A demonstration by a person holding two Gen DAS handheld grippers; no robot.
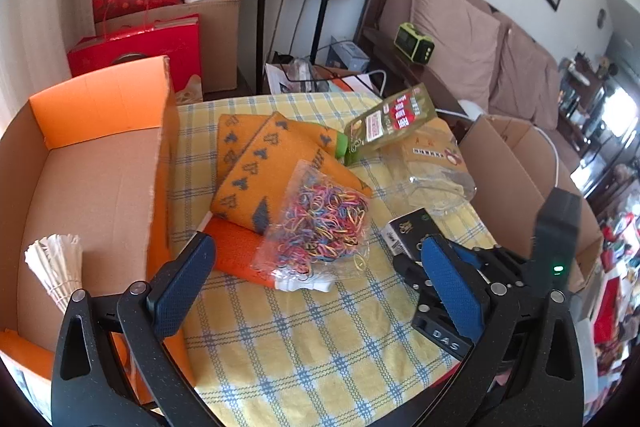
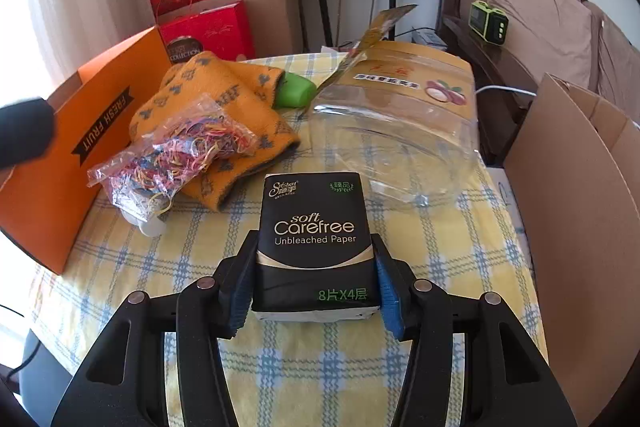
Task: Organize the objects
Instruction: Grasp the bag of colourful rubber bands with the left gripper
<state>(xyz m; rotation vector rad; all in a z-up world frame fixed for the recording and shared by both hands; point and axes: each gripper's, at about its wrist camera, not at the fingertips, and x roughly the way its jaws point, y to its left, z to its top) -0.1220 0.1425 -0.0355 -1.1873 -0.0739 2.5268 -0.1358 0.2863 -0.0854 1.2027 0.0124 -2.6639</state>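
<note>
**At lower centre of the right wrist view: tissue pack clamped, boxes to either side**

At lower centre of the right wrist view, the right gripper (image 2: 314, 287) is clamped on the black soft-paper tissue pack (image 2: 314, 239), blue pads pressing its two sides. The pack's long axis runs up the frame, along the fingers. A plain brown cardboard box (image 2: 580, 187) stands at the right edge; the orange "FRESH FRUIT" cardboard box (image 2: 80, 147) lies at the left. The brown box is judged the nearer destination.

The left wrist view alone shows the orange box's interior (image 1: 92, 195), holding a white shuttlecock (image 1: 56, 263). The left gripper (image 1: 316, 279) hangs apart, empty, just before the clear bag of coloured rubber bands (image 1: 320, 223).
</note>
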